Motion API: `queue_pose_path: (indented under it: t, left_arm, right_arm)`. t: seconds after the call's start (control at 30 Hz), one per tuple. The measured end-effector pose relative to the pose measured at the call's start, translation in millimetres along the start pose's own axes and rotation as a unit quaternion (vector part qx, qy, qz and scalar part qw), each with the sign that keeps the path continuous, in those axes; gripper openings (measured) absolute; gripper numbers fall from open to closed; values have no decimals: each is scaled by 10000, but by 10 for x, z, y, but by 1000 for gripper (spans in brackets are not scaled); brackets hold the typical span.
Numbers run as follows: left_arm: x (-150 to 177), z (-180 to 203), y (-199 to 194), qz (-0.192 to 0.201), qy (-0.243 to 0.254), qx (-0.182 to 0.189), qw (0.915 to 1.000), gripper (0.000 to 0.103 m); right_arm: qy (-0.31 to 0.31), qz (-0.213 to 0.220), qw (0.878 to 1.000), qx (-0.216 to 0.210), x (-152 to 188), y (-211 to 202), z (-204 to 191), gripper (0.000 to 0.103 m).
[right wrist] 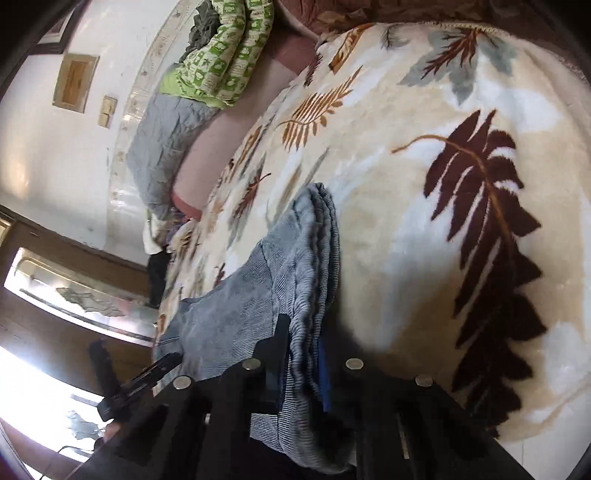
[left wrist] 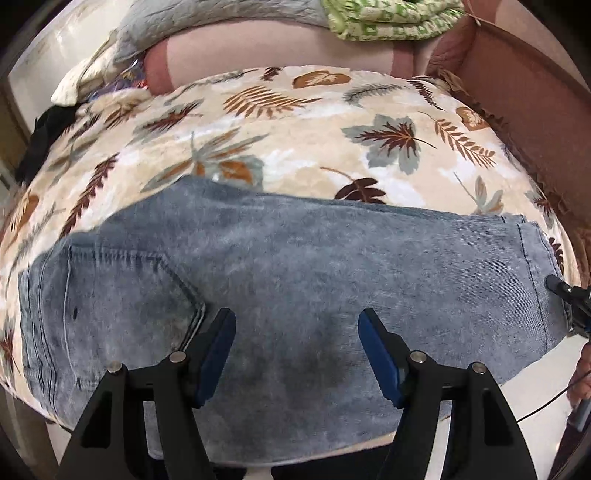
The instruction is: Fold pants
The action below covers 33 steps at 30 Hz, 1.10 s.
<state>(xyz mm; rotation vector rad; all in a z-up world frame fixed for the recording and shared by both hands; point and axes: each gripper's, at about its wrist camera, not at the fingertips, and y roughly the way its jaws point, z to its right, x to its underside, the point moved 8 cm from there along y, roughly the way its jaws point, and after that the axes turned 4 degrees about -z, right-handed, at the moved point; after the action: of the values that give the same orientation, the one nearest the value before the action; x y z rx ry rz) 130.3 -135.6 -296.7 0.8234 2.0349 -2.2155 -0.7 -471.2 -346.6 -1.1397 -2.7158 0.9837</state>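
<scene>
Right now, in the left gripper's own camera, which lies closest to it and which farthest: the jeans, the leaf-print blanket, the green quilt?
1. Jeans: directly under the open left gripper.
2. Leaf-print blanket: beyond the jeans, spread across the middle.
3. Green quilt: at the far top edge, right of centre.

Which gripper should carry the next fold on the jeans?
Right. The right gripper is already clamped on the jeans' edge layers; the left gripper hangs open above the cloth, gripping nothing.
</scene>
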Motion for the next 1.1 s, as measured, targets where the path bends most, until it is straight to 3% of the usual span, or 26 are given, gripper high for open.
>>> queue_pose_path:
  t: [0.2, 0.43, 0.57, 0.77, 0.87, 0.9, 0.93, 1.1]
  left_arm:
    - [105, -202, -63, -68, -259, 14, 9996, 71]
    - [147, -406, -254, 62, -579, 288, 9979, 71]
    - [152, -574, -374, 189, -773, 434, 9959, 71]
    - [211, -1001, -500, 399, -1193, 478, 9909, 71]
    - [270, -1230, -531, 458, -1341, 364, 9892, 71]
    - [292, -1292, -530, 446, -1378, 348, 9888, 71]
    - [309, -1342, -529, 446, -1415, 338, 9883, 71]
    - [331, -1371, -484, 441, -1419, 386, 9882, 71]
  right_arm:
    - [-117, 335, 9991, -249, -5, -179, -362, 13]
    - [-454, 371, 9981, -162, 36, -175, -976, 13]
    - [-700, 240, 9972, -85, 118, 19, -1433, 13]
    - [-1122, -279, 9933, -55, 414, 664, -2139, 13]
    - [-1123, -836, 9901, -44, 672, 1199, -2358, 30]
    - [-1100, -1020, 9886, -90, 748, 1332, -2387, 50]
    - [-1056, -1199, 9869, -233, 827, 1461, -2426, 61]
    - [-975, -1089, 9884, -414, 876, 1514, -2347, 61]
